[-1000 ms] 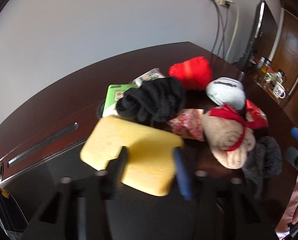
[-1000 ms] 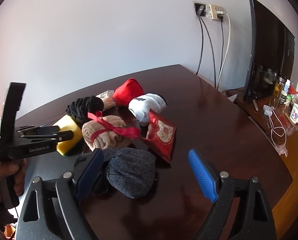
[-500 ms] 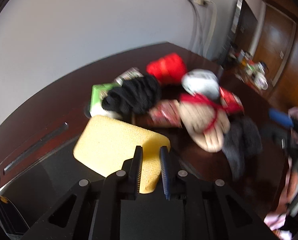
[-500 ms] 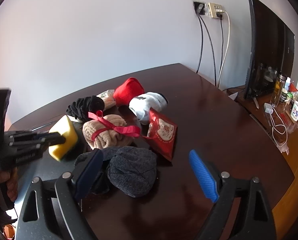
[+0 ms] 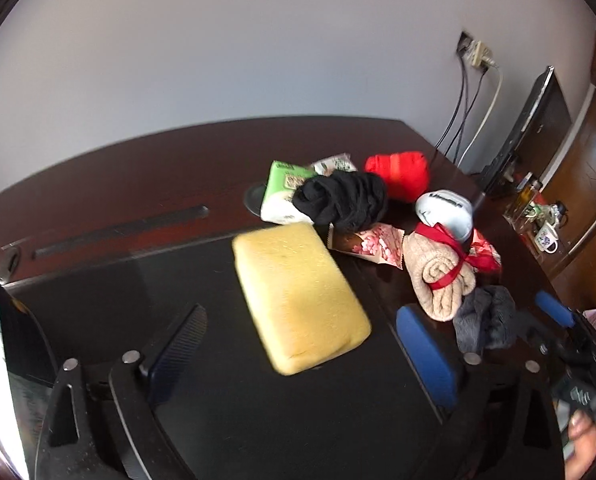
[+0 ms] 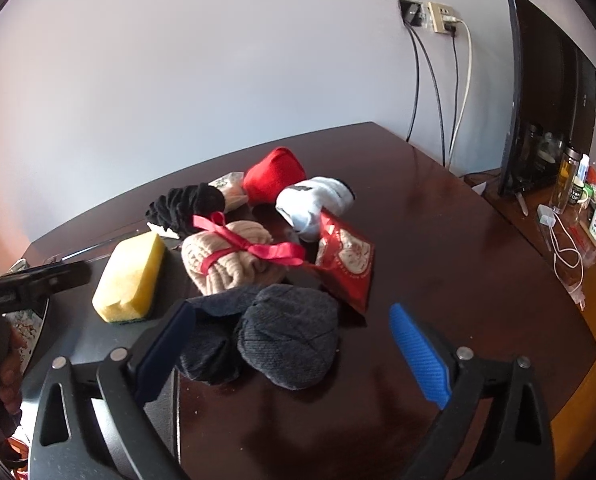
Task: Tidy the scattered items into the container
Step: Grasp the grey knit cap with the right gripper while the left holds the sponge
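Note:
A yellow sponge (image 5: 298, 292) lies on a dark mat, between the open jaws of my left gripper (image 5: 302, 344) and free of them; it also shows in the right wrist view (image 6: 132, 276). Behind it lie a black sock bundle (image 5: 344, 198), a red bundle (image 5: 400, 170), a white sock (image 5: 444, 210), and a beige roll tied with red ribbon (image 5: 442, 276). My right gripper (image 6: 294, 344) is open over the grey socks (image 6: 286, 334), apart from them. A red packet (image 6: 348, 262) lies just beyond. No container shows.
A green-and-white packet (image 5: 282, 194) and a pink floral packet (image 5: 372, 242) lie by the black bundle. The dark wooden table (image 6: 458, 264) ends at the right, where a side ledge holds mugs and bottles (image 6: 586, 204). A monitor (image 6: 546, 92) and wall cables stand behind.
My left gripper was shut on the yellow sponge half a second ago; its jaws have now opened wide and the sponge lies free on the mat. The right gripper stays open over the grey socks.

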Demonstrator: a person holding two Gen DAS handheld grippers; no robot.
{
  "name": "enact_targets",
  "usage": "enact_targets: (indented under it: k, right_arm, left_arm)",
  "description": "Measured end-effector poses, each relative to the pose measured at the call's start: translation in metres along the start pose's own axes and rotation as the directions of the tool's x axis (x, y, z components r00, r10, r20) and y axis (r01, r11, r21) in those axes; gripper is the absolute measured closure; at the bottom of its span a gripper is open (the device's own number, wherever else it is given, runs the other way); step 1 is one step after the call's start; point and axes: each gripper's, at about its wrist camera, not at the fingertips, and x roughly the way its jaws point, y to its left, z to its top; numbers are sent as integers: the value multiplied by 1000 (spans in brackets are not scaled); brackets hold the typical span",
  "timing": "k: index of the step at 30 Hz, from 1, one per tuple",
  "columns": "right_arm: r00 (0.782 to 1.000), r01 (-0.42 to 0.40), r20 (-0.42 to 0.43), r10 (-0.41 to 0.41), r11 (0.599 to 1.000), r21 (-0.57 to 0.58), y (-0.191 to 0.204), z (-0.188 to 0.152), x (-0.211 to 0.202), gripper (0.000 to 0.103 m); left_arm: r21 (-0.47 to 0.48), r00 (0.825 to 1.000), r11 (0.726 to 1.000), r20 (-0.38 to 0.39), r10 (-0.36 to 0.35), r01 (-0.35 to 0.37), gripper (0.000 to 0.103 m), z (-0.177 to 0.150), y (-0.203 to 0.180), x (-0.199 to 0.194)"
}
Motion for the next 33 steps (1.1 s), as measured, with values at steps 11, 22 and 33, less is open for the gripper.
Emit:
enact_targets:
  k: [11, 22, 33]
  right_arm:
    - [1000, 4, 8, -4, 1000, 25, -16, 1, -7, 4]
    - [999, -34, -43, 33, 999, -18, -5, -6, 5, 8]
    - [989, -15, -148, 12, 1000, -17, -4, -14, 32, 54]
  left_arm:
    - [-28, 999, 999, -45, 31, -32, 33, -5, -5, 34]
    - [19, 999, 1000, 48, -9, 8, 39, -3, -9, 8]
    - [42, 990, 998, 136, -45, 40, 39, -2, -10, -29]
